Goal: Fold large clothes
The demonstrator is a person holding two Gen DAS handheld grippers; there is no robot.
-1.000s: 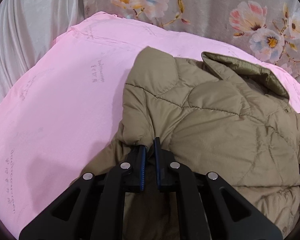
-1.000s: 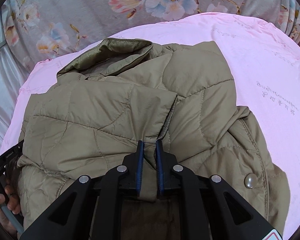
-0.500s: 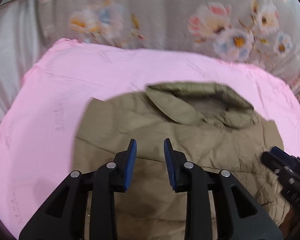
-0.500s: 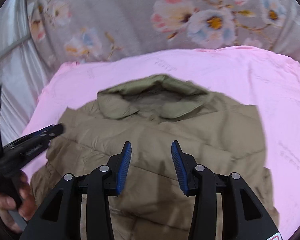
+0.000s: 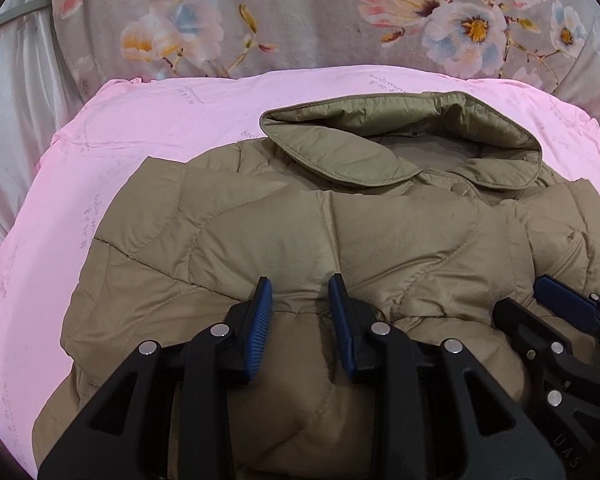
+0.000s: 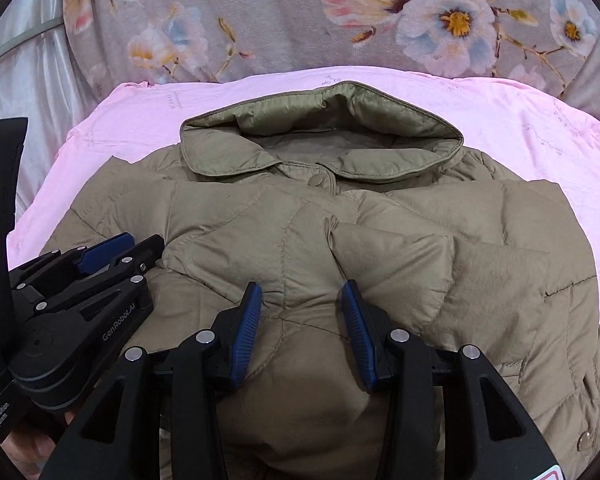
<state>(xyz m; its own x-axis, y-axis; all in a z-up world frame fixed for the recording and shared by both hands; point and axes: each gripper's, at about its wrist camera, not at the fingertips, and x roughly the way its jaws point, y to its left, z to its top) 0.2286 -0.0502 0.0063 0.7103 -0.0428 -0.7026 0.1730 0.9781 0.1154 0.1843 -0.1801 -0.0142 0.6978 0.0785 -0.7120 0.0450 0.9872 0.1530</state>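
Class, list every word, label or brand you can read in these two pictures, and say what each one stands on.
"GenRobot.AI": on the arm of the left tongs, right wrist view.
"Data Acquisition System": on the left tongs' body, same view.
"DAS": on the right tongs, left wrist view.
Faint repeated print on the pink sheet: too small to read.
Olive jacket: no text.

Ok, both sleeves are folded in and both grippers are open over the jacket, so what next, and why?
Probably lower both grippers to the hem nearest the cameras and fold it up toward the collar. The olive quilted jacket lies flat with sleeves crossed on its front, and the left gripper and right gripper, jaws just opened, hold nothing.
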